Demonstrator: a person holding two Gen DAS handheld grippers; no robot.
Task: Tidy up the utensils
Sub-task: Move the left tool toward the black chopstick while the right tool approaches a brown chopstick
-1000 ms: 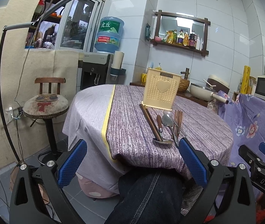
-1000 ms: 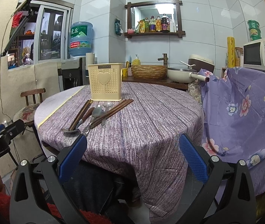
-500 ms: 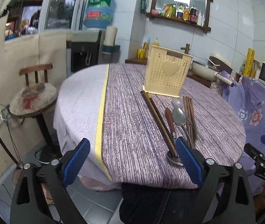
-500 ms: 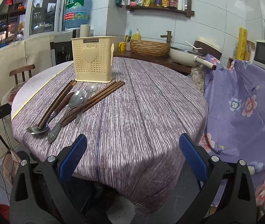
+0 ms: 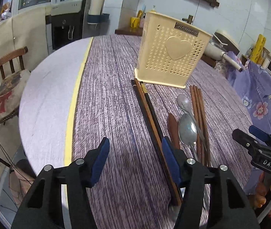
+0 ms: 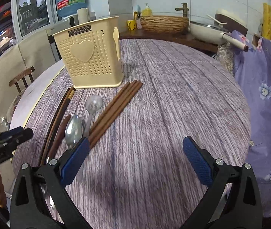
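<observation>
Left gripper (image 5: pixel 135 156) over the purple-clothed table (image 5: pixel 107 99), jaws just narrowing with nothing between them — right finger by the dark chopsticks (image 5: pixel 147 110), spoons (image 5: pixel 188 129), brown chopsticks (image 5: pixel 199 110), cream utensil holder (image 5: pixel 171 51) behind.

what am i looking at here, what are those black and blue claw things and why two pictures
Each picture comes from a camera mounted on a hand-held gripper, looking forward along its two blue-padded fingers. A person holds one in each hand; there is no robot arm. One view belongs to the left gripper, the other to the right gripper. Both are open and hold nothing; the left gripper's jaws have just been closing partway. On the table stands a cream holder, and before it lie dark chopsticks, brown chopsticks and spoons.
</observation>
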